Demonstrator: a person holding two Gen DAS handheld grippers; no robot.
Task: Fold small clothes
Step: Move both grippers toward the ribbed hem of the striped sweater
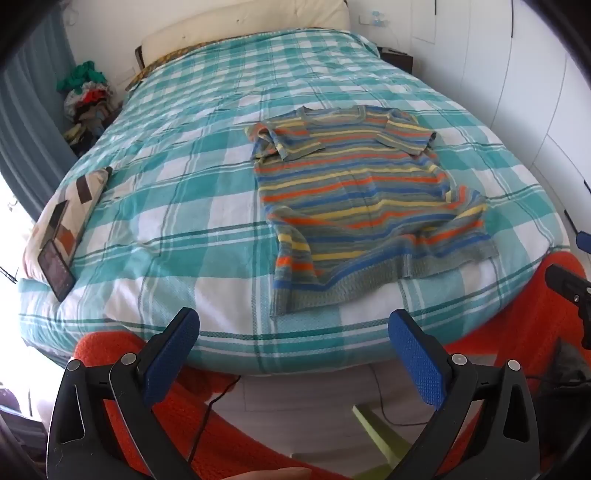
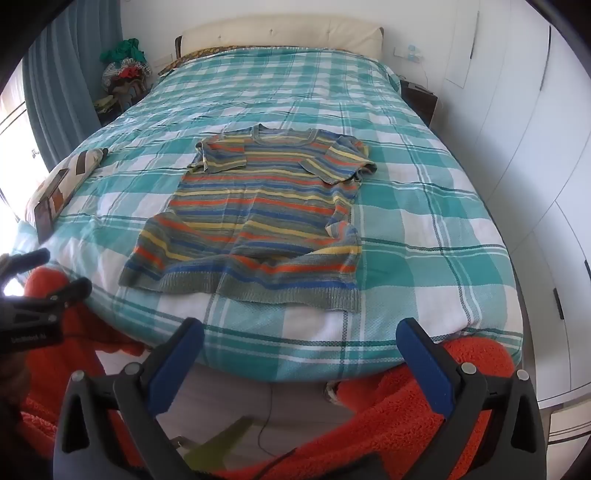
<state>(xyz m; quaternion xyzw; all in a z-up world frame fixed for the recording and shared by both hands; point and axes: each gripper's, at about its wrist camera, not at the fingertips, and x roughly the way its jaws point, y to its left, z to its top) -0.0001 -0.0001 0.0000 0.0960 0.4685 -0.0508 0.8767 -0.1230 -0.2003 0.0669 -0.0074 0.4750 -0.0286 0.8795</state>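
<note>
Blue-padded fingers of the left gripper spread wide at the bottom of the left wrist view, nothing between them, hanging short of the foot of the bed over orange fleece. Likewise the right gripper stands fully spread and empty at six o'clock in its own view, above the same orange fabric.

From the left gripper, the striped T-shirt lies at about one o'clock, face up on the teal-and-white checked bedspread, its hem toward the foot of the bed and its neck toward the headboard. Both short sleeves are folded in over the chest. The lower body is rumpled, with one bottom corner turned over on itself. From the right gripper the shirt sits at roughly eleven o'clock, well apart from both grippers.

At nine o'clock in the left wrist view, a patterned cushion rests on the bed's edge with a dark phone propped against it. A heap of clothes sits at ten o'clock beside the headboard. White wardrobe doors fill the three o'clock side.
</note>
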